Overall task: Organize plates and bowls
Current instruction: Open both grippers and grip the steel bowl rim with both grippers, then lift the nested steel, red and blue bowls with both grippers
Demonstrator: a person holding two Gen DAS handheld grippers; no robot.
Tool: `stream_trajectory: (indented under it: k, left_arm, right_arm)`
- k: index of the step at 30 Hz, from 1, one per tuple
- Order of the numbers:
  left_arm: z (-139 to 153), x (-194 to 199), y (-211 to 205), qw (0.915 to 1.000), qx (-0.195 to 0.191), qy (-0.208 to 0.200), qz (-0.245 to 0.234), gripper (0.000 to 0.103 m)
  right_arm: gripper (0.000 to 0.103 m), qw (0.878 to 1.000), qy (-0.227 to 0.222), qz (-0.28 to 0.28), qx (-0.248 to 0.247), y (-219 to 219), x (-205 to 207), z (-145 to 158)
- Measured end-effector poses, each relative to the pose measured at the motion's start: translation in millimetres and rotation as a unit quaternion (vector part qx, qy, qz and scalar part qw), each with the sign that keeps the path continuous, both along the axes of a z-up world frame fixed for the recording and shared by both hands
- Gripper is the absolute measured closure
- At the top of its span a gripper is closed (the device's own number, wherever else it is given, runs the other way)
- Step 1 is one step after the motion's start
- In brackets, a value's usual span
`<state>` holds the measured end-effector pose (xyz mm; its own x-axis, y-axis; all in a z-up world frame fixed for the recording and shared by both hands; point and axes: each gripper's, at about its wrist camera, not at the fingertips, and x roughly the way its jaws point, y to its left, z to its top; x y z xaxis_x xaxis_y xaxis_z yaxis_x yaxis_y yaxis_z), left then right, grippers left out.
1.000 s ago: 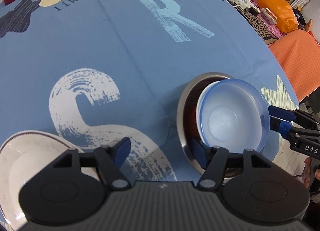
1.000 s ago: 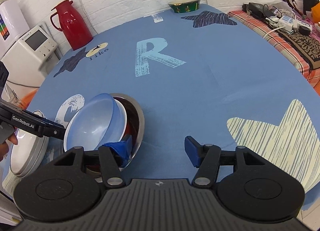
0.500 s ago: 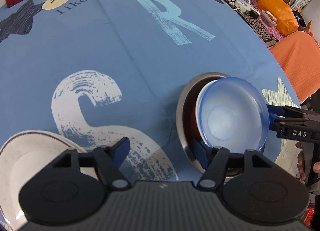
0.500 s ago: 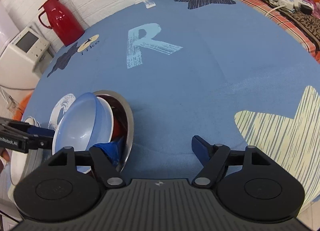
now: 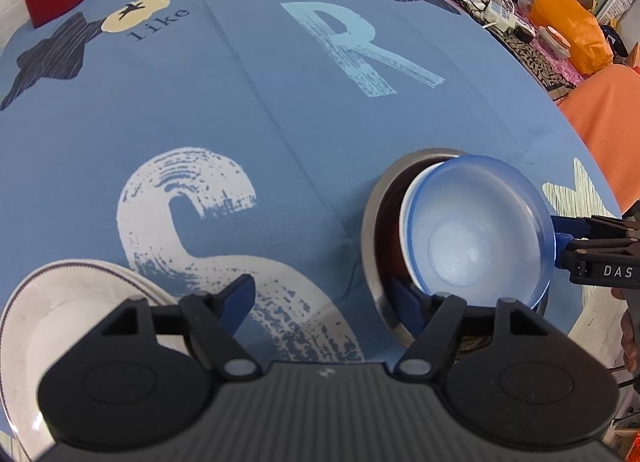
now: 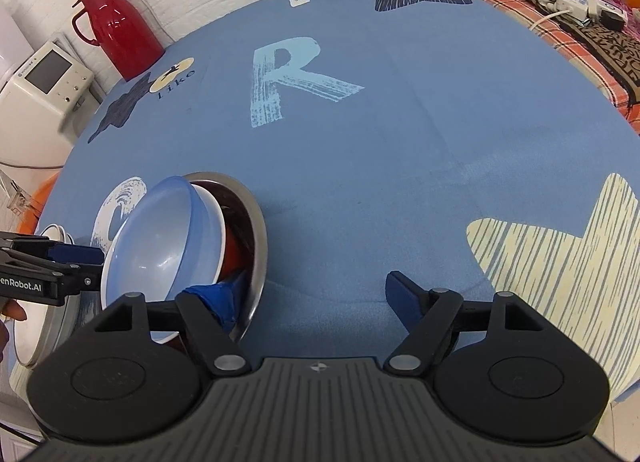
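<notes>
Both grippers are easing back slightly. Blue bowl [image 5: 476, 234] is sitting tilted atop white and red bowls inside steel bowl [image 6: 256, 230]. Left gripper [image 5: 326, 302], right gripper [image 6: 314, 296]: jaws apart, holding nothing. Plates [image 5: 60, 302] are lying beside, seemingly awaiting sorting.

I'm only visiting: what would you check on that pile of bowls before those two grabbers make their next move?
1. Blue bowl level in the stack: not ok, it leans.
2. Steel bowl resting on the tablecloth: ok.
3. Left gripper open: ok, one finger dips inside the steel bowl's rim.
4. Right gripper open: ok, one finger also inside that rim.
5. Plate apart from the stack: ok.
6. White bowl seated properly underneath: cannot tell, mostly hidden.
</notes>
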<state>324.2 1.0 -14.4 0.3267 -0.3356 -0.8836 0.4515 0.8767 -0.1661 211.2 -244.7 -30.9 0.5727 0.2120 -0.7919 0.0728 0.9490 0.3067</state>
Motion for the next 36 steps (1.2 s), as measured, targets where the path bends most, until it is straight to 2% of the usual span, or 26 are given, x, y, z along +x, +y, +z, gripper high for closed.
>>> stream_trajectory:
  k: [4,7,10,17,18,19,22,26,30,36]
  left_arm:
    - [0,0,1,1.0,-0.003,0.0,0.006,0.03]
    - [-1,0,3,0.9998,-0.013,-0.001,0.017,0.033]
    - [-1,-1,8,0.999,-0.041,0.005,0.016,0.045]
    - [2,-9,10,0.9978,-0.064,0.002,0.018,0.066]
    - [3,-10,10,0.9976,-0.066,0.003,0.02,0.073]
    - [3,-11,10,0.9969,-0.076,0.008,0.02,0.085]
    - [4,-16,6,0.9954,-0.093,0.012,0.02,0.103]
    - [3,-21,6,0.9937,-0.103,-0.003,0.042,0.103]
    - [2,-25,10,0.9919,-0.116,-0.005,0.053,0.103]
    - [3,-33,10,0.9916,-0.116,-0.022,0.053,0.103]
  right_arm:
    - [0.043,1.0,-0.004,0.021,-0.018,4,1,3]
    - [0.054,0.997,-0.016,0.062,-0.053,14,1,10]
    - [0.063,0.995,-0.004,0.084,-0.053,15,8,13]
    - [0.083,0.995,0.008,0.09,-0.039,23,14,15]
    - [0.084,0.996,0.006,0.088,-0.035,25,14,14]
    - [0.088,0.996,0.003,0.086,-0.032,25,13,14]
    - [0.098,0.997,-0.005,0.071,-0.008,23,10,13]
    - [0.101,0.998,0.007,0.058,0.024,24,10,5]
    - [0.1,0.997,-0.012,0.08,-0.008,34,7,7]
    - [0.101,0.996,-0.007,0.089,0.002,35,5,4]
